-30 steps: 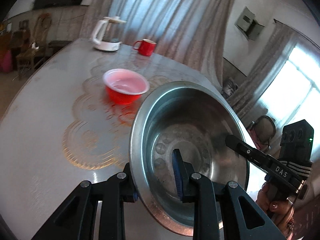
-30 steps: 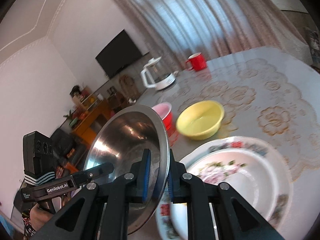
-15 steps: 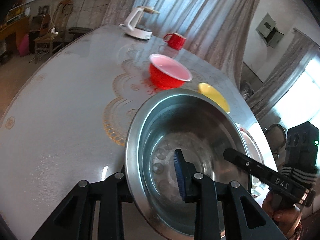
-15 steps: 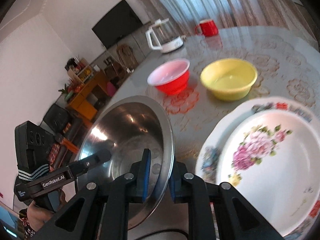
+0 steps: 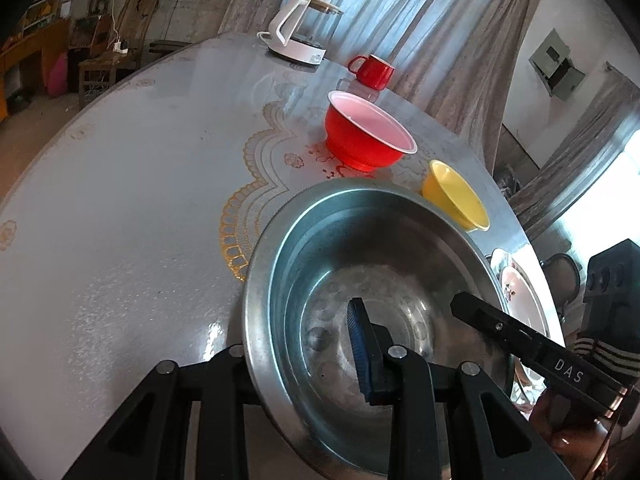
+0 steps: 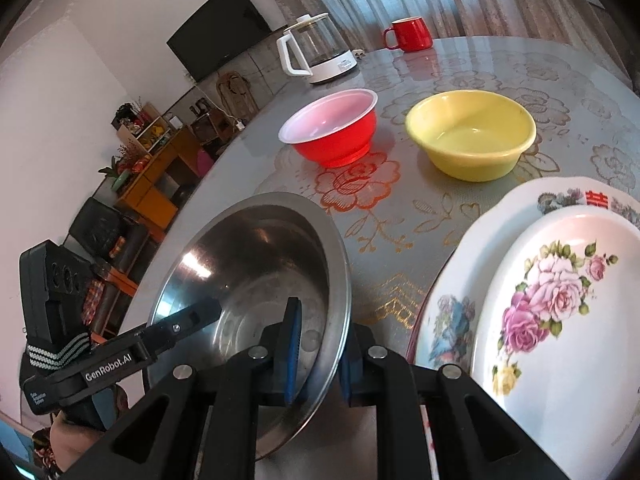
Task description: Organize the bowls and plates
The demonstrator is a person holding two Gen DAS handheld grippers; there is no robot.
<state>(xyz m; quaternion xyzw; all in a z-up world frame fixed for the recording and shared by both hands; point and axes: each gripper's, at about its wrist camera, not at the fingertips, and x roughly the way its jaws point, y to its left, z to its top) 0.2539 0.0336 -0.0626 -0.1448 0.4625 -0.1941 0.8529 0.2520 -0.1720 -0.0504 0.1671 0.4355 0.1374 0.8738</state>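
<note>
A white electric kettle (image 6: 318, 54) with a glass jug stands at the far side of the worktop (image 5: 120, 184), a red mug (image 6: 410, 33) near it. Curtains (image 5: 400, 20) hang behind; a dark television (image 6: 218, 30) is on the wall above wooden shelves (image 6: 152, 160).

You hold a shiny steel bowl (image 5: 372, 280); the red bowl (image 6: 336, 130) and yellow bowl (image 6: 472, 134) look like smooth plastic, the floral plate (image 6: 560, 300) glossy glazed ceramic, the table (image 5: 120, 200) glossy
</note>
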